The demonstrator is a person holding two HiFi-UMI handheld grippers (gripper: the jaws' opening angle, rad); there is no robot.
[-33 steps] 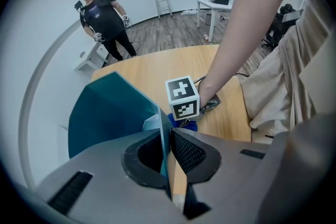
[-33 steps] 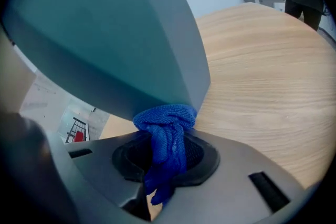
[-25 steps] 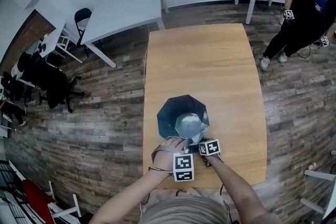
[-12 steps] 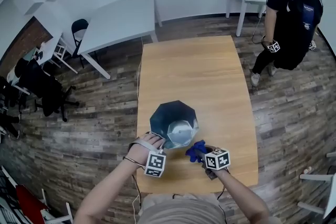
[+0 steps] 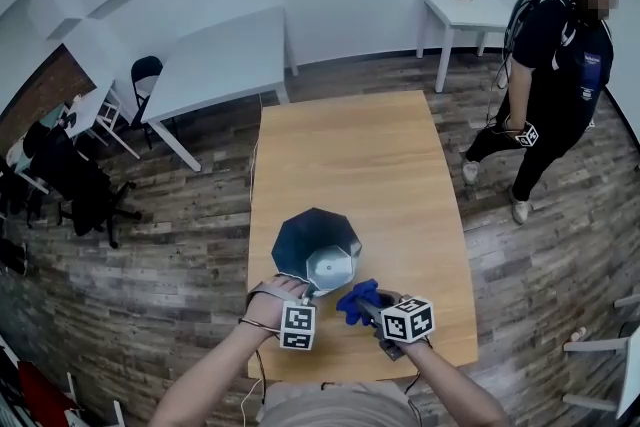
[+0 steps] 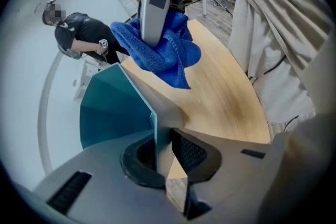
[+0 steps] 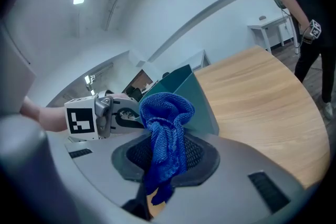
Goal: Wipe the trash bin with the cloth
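Note:
A teal, many-sided trash bin (image 5: 315, 250) stands open-topped on the wooden table (image 5: 350, 155), near its front edge. My left gripper (image 5: 305, 291) points down at the bin's near rim. In the left gripper view its jaws have just been closing, and the gripper (image 6: 157, 139) now pinches the thin bin wall (image 6: 113, 107). My right gripper (image 5: 368, 305) is raised to the right of the bin, shut on a bunched blue cloth (image 5: 355, 299). The cloth (image 7: 167, 128) hangs from between its pads and also shows above the bin as a blue bundle (image 6: 163, 55).
A person (image 5: 555, 65) in dark clothes stands on the floor at the back right, holding marker cubes. White tables (image 5: 220, 55) stand behind, and dark chairs (image 5: 85, 180) are at the left. The table's front edge (image 5: 360, 377) runs just under my hands.
My right gripper has come up from beside the bin with the blue cloth in it. My left gripper has shifted along the near rim and closed on the wall. The person has walked.

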